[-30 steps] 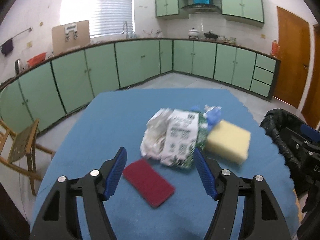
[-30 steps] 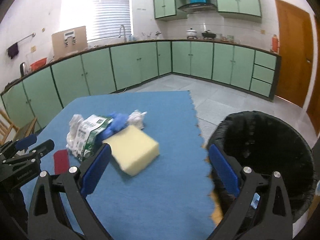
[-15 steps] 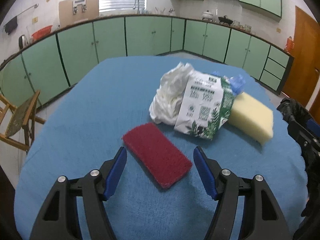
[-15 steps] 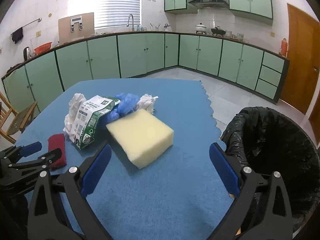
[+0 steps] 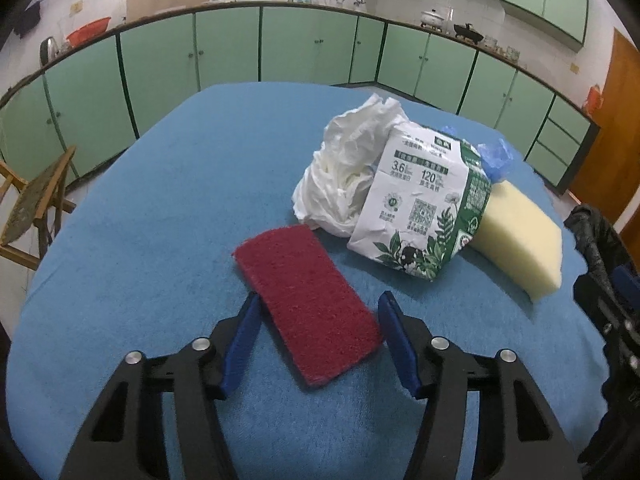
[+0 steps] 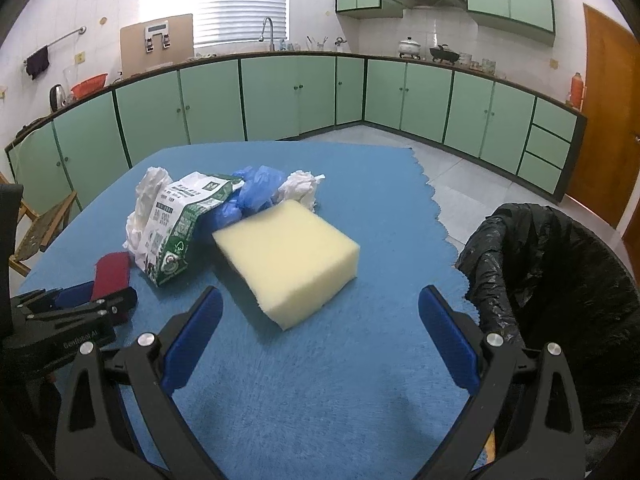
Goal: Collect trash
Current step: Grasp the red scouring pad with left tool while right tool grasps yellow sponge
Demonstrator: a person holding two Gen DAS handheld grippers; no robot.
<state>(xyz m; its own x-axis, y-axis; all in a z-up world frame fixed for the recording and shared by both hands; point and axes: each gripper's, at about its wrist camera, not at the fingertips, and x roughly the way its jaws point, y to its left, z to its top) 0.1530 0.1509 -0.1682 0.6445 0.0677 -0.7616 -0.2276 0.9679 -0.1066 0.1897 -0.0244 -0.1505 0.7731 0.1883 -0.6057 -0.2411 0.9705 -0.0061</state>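
Observation:
A dark red scouring pad (image 5: 308,300) lies flat on the blue table cloth (image 5: 160,208). My left gripper (image 5: 318,322) is open, low over the cloth, with its fingers either side of the pad's near end. Behind the pad lie crumpled white paper (image 5: 348,164), a crushed green and white carton (image 5: 424,204), a blue plastic bag (image 6: 252,188) and a yellow sponge (image 6: 288,256). My right gripper (image 6: 320,320) is open and empty, just in front of the sponge. The left gripper also shows in the right wrist view (image 6: 96,300) around the pad (image 6: 112,272).
A bin lined with a black bag (image 6: 560,280) stands off the table's right edge. A small white paper ball (image 6: 300,188) lies behind the sponge. A wooden chair (image 5: 32,204) stands left of the table. Green cabinets line the walls.
My left gripper has moved forward and down, so the red pad now lies between its fingers. My right gripper has come closer to the sponge.

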